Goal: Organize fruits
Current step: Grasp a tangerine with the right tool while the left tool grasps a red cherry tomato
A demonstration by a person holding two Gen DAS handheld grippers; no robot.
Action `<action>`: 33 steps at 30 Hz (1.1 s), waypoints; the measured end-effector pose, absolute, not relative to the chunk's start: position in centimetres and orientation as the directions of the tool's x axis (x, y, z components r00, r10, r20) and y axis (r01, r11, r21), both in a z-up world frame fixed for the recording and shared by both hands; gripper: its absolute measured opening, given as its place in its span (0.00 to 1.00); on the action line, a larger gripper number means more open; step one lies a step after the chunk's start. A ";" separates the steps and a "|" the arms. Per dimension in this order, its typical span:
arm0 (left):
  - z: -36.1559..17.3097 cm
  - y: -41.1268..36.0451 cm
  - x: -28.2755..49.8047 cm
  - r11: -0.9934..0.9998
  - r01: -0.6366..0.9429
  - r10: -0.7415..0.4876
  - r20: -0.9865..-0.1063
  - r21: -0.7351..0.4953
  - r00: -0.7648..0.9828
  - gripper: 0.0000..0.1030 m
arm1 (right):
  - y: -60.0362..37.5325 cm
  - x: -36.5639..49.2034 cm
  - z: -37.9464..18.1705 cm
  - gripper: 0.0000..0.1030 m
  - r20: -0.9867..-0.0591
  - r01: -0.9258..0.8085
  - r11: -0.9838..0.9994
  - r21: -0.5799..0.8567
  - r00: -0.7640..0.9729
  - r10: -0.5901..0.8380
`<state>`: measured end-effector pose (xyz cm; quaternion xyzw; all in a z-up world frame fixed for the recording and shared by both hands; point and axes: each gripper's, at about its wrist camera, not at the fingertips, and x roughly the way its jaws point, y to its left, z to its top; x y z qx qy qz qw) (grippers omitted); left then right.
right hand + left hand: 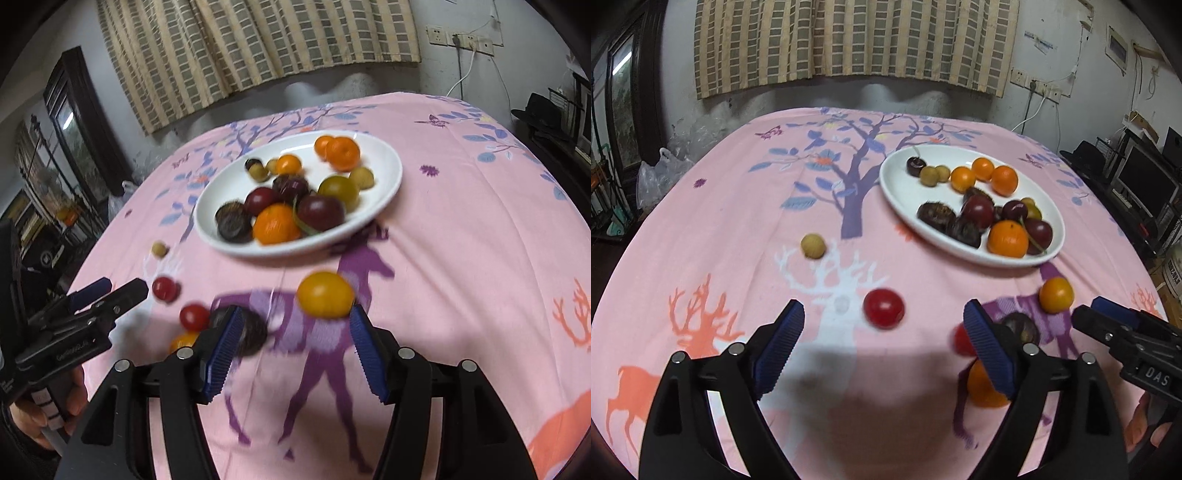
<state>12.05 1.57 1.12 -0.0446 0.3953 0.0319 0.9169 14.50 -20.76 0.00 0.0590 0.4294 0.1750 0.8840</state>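
- Hovering low over the pink cloth [720, 206], the left gripper [884, 321] has its jaws apart and empty, as does the right gripper [293, 323].
- A red tomato [883, 308] lies just beyond the left fingertips; a yellow tomato [325, 294] lies just beyond the right.
- Farther off, the white plate [897, 184] holds mixed fruits.

Both wrist cameras look steeply down along their tongs, sharing the white plate [897, 206] and pink cloth [738, 206].

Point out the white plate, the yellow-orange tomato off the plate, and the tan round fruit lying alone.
white plate [897, 184], left wrist view, bare inner surface.
yellow-orange tomato [325, 294], right wrist view, middle.
tan round fruit [813, 246], left wrist view, middle.
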 end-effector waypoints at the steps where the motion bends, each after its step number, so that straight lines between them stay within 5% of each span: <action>1: 0.9 1.7 11.7 0.994 -0.099 0.031 -0.730 -0.051 0.683 0.84 | -20.6 13.9 -0.2 0.59 -0.742 -0.266 0.930 0.252 0.564 0.362; 20: -0.5 5.1 11.8 0.986 -0.149 0.043 -0.738 -0.078 0.674 0.85 | -10.4 11.4 -2.6 0.59 -0.834 -0.411 0.906 0.106 0.459 0.306; 24: -0.7 5.5 12.1 0.984 -0.156 0.041 -0.747 -0.084 0.664 0.85 | -9.4 12.3 -2.6 0.42 -0.830 -0.379 0.923 0.067 0.492 0.262; 33: -1.8 4.1 12.4 0.993 -0.110 0.044 -0.754 -0.038 0.655 0.84 | -13.2 12.1 -1.5 0.41 -0.804 -0.332 0.919 0.214 0.474 0.359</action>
